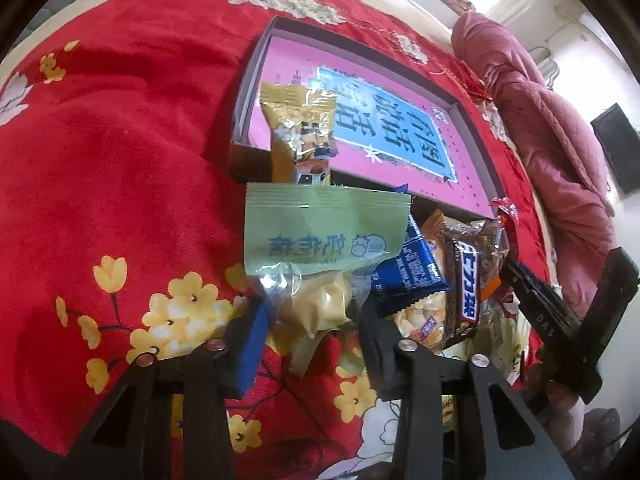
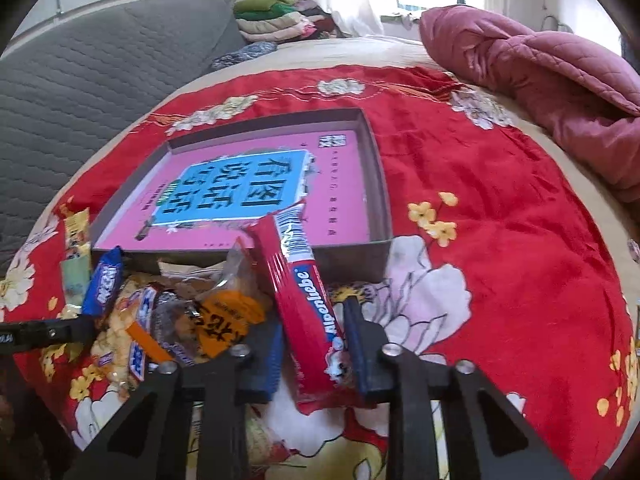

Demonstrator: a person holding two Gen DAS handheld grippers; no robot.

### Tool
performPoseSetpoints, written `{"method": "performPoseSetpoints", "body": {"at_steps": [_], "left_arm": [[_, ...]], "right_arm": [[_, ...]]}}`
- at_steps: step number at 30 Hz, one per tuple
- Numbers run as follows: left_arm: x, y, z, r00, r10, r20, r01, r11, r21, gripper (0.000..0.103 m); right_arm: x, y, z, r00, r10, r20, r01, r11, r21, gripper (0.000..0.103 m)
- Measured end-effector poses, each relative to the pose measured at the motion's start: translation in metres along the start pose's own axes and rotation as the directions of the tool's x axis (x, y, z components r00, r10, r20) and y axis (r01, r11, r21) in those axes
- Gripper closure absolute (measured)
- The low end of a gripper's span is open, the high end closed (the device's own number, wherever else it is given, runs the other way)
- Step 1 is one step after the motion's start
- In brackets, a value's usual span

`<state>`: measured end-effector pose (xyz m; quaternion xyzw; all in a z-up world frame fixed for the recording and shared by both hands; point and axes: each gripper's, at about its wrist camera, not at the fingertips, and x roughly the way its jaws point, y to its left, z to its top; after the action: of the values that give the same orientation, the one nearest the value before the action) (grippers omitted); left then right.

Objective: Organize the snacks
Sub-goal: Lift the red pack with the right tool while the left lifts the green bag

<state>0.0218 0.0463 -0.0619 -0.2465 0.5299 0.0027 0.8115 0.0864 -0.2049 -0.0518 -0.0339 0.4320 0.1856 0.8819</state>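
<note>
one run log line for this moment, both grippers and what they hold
left gripper: shut on pale green snack packet | right gripper: shut on red Alpenliebe candy roll | shallow cardboard box: behind, pink-lined

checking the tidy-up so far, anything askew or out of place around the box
Yes. The gold packet lies tilted across the box front wall, half in and half out. The other snacks sit heaped outside on the red cloth, against that wall.

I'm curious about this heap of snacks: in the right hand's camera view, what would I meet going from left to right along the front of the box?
Blue packet → orange-labelled packet → red candy roll between the right gripper's fingers → white flower on the red cloth.
</note>
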Motion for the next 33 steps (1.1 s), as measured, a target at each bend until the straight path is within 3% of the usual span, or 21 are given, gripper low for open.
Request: {"method": "performPoseSetpoints", "body": {"at_steps": [13,33], "left_arm": [[-0.016,0.003,-0.003,0.999,-0.023,0.025,0.023,1.0,0.001,0.062],[-0.047,-0.016,-0.003,0.995,-0.001,0.102,-0.006,0.998,0.068,0.062]], "right_arm": [[-0.011,-0.002,0.002,0.999,0.046,0.029,-0.047,0.998,0.028,0.08],[-0.026,-0.004,0.003,0.994,0.083,0.067,-0.086,0.996,0.032,0.086]]}}
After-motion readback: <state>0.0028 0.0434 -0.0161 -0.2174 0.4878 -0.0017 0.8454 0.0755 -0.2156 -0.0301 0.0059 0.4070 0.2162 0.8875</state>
